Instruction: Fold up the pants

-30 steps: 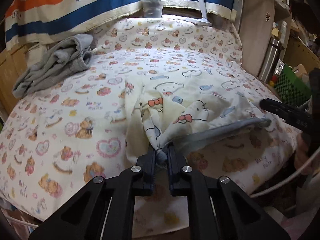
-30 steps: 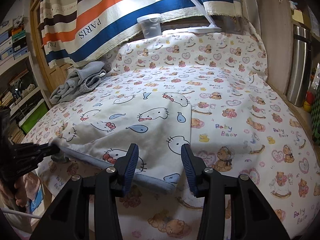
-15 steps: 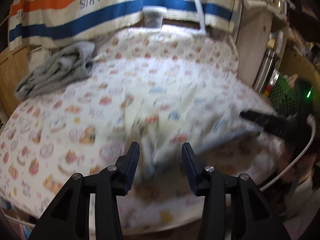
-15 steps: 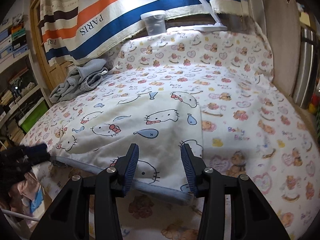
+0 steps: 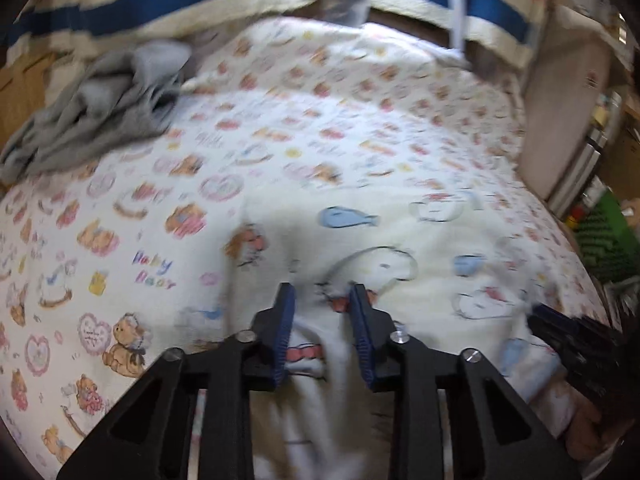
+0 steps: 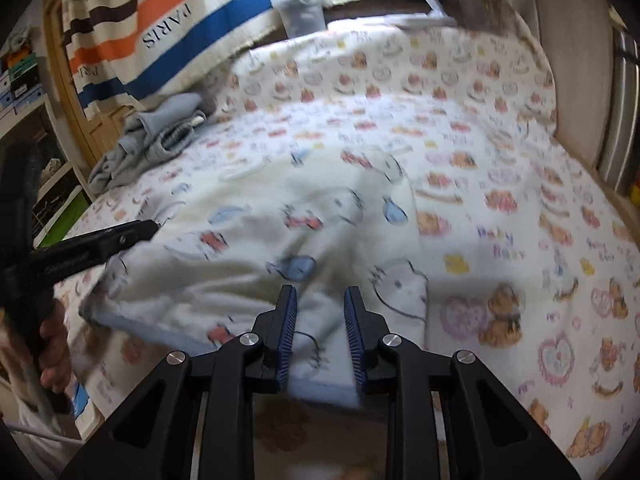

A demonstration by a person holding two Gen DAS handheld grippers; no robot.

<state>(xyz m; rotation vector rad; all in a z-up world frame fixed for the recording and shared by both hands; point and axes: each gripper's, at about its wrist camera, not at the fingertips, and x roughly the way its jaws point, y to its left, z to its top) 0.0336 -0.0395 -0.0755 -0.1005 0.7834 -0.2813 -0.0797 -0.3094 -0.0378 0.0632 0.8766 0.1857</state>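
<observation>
Bed: bear-print sheet [image 6: 520,200], blurred.
Pants [image 6: 280,240]: cat-print, near edge.
Left gripper [image 5: 322,292]: closing astride pants, unpinched.
Right gripper [image 6: 320,294]: closing astride hem.
Beyond: grey garment [image 6: 156,140].

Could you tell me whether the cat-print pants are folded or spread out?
Spread, slightly rumpled: the cat-print pants lie across the bear-print sheet.

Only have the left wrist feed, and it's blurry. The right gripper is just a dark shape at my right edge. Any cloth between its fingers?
Observer: Yes. The right gripper straddles the blue hem of the pants; its jaws are closing, and the pads don't look to be pressing yet.
Operator: Where along the hem?
Observer: Near its right end.
Operator: Any print on the striped cloth at the back?
Observer: The striped cloth reads PARIS.
</observation>
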